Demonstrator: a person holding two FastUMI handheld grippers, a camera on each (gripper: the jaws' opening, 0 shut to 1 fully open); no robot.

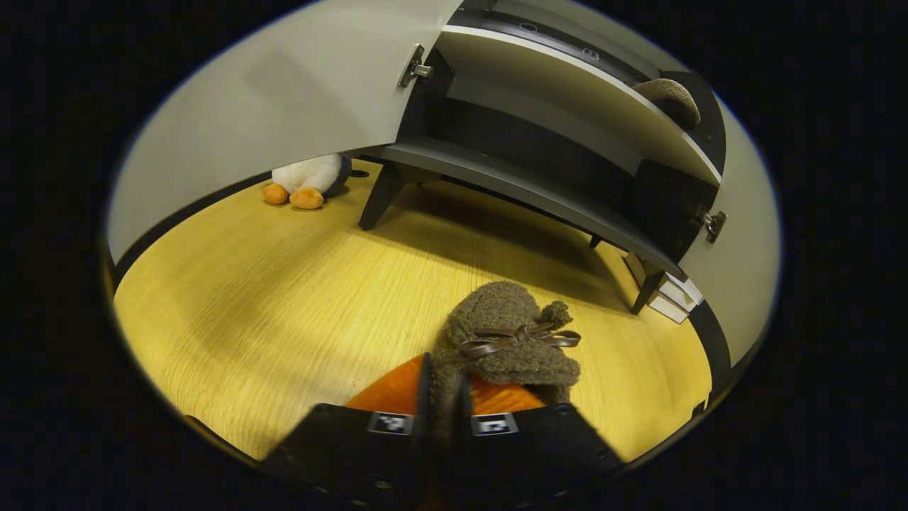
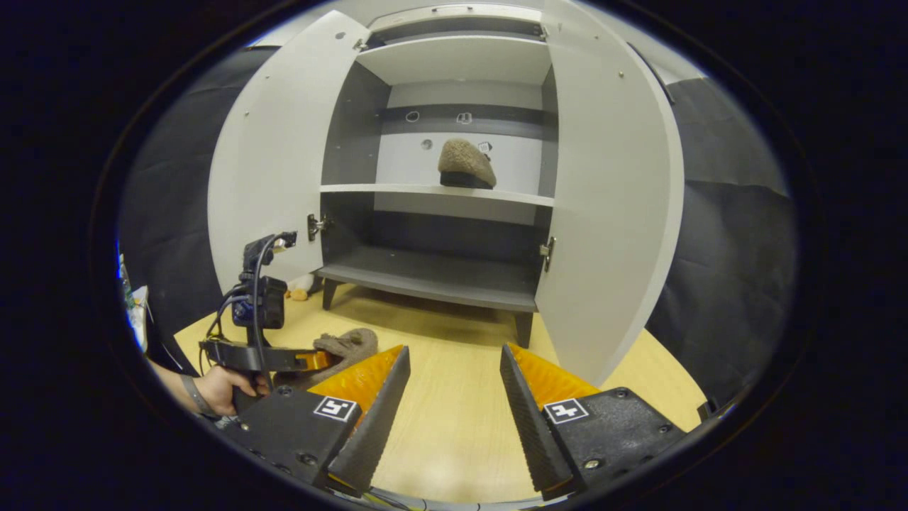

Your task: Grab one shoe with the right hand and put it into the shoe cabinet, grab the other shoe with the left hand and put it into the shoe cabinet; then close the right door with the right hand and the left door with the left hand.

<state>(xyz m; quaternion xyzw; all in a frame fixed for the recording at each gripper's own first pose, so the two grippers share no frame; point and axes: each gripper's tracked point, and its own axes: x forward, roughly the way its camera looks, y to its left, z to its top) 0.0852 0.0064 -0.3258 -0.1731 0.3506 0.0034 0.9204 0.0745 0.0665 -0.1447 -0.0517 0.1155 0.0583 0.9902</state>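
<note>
Fingers of the left gripper (image 1: 441, 408) are closed on the heel of the second shoe (image 1: 509, 339), which is held low over the counter (image 1: 284, 298), before the open cabinet (image 2: 433, 277). It should be carried level onto a shelf, clear of both doors. The first shoe (image 2: 465, 165) sits on the middle shelf. The right gripper (image 2: 454, 397) is spread wide, holding nothing.
</note>
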